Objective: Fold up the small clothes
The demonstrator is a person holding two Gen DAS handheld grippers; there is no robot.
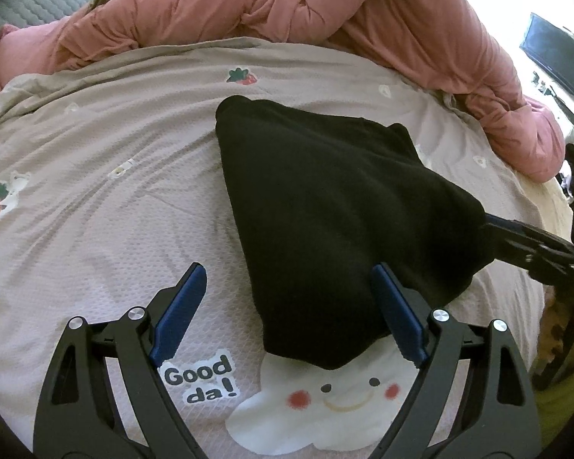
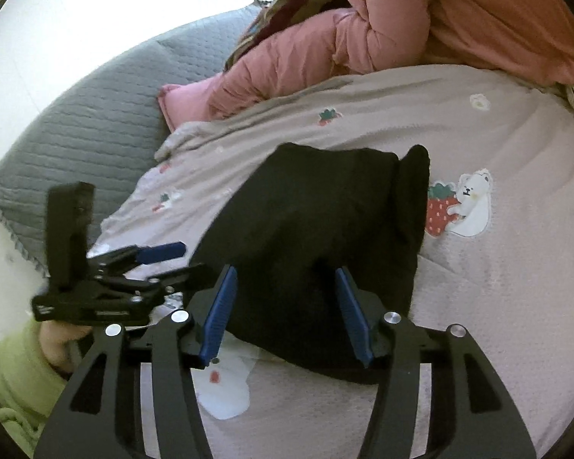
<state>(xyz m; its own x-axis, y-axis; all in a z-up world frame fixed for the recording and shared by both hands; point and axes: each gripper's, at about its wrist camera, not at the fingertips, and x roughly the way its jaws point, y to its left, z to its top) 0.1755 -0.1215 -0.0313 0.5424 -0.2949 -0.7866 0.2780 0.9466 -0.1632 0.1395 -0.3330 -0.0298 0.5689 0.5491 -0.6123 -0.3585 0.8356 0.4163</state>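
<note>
Black garment [image 1: 325, 206] lies folded on the blanket [image 1: 95, 176].
Soft, light, limp: pinch its near hem. Left gripper [image 1: 287, 306] gapes empty; right gripper [image 2: 283, 306] parted, pads clear.

Plain black soft garment [image 1: 325, 206], no print seen. Pale pinkish-grey textured bedspread [image 1: 95, 199] is printed with red strawberries, white bears, a smiling white cloud with red cheeks, black "Good da!" lettering. Salmon-pink puffy quilted duvet [image 1: 363, 11]. Grey quilted pillow [image 2: 95, 114]. Lime-green sleeve [image 2: 11, 378]. Black gripper frames, blue ribbed finger pads [image 1: 180, 306].
</note>
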